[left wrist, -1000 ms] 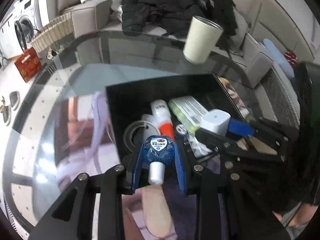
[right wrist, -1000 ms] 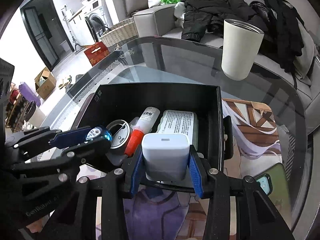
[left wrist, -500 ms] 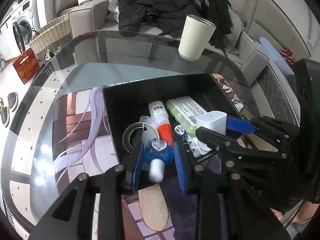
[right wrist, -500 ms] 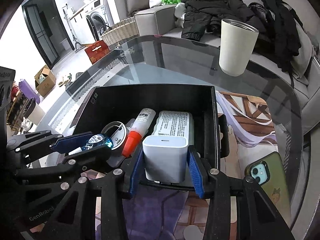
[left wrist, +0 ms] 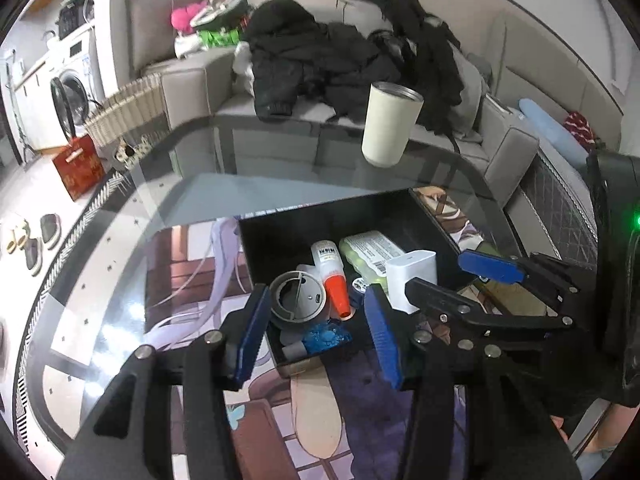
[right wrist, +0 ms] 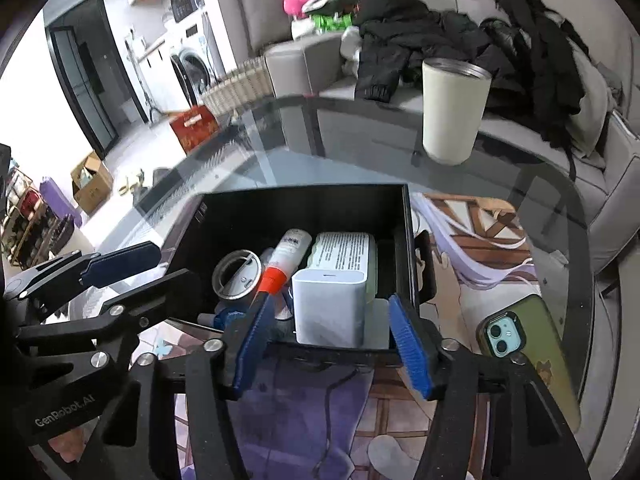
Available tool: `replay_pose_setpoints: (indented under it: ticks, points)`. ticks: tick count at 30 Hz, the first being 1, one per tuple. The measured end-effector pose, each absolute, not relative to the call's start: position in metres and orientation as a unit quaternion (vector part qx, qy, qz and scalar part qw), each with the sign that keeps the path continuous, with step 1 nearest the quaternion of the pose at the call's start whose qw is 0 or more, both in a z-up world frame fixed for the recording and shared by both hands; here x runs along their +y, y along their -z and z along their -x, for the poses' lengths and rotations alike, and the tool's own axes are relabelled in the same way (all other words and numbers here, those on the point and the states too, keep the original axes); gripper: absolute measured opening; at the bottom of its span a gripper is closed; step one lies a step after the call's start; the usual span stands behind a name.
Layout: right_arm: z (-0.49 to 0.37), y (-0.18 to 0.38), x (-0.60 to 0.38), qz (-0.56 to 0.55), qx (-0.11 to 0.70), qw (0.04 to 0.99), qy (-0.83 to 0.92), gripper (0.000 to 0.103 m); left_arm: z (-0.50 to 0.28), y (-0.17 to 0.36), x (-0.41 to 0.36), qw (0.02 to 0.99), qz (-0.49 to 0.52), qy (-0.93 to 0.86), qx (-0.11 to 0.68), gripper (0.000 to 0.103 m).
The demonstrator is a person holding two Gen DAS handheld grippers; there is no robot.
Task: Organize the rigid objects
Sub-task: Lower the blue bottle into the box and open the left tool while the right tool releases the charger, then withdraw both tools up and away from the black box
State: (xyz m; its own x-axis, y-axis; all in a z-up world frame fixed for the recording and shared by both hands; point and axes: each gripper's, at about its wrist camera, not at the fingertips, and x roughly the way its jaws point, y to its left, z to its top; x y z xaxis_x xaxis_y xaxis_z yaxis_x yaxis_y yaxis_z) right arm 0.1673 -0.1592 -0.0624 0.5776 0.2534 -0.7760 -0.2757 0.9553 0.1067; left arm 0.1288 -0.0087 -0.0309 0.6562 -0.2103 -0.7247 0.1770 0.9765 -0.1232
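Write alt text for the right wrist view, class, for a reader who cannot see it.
The open right gripper hangs over the near edge of a black box on a glass table, with a white charger standing between its blue pads, apparently ungripped. The box also holds a glue bottle and a grey lid.

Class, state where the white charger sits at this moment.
In the right wrist view the white charger stands in the black box, at its near edge, right of the glue bottle, in front of the labelled pack.

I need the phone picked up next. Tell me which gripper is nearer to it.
Right. The right gripper hangs open at the black box's near edge, with the phone lying just to its right on the table. The left gripper is open over the box's far-left side, further off.
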Motion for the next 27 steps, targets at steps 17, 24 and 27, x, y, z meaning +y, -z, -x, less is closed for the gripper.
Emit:
replay_pose_setpoints:
  ticks: [17,24,27]
  points:
    - [-0.051,0.000,-0.169,-0.002,0.132,0.985,-0.112,0.100,-0.038,-0.008,0.016,0.987,-0.009,0.030,0.158,0.098]
    - [-0.020,0.003,-0.182,-0.033,0.112,0.987,-0.107,0.102,-0.011,-0.007,0.020,0.993,-0.022,0.050,0.103,0.101]
    - [-0.014,0.010,-0.181,-0.029,0.122,0.988,-0.093,0.102,-0.012,-0.002,0.020,0.991,-0.013,0.054,0.123,0.101]
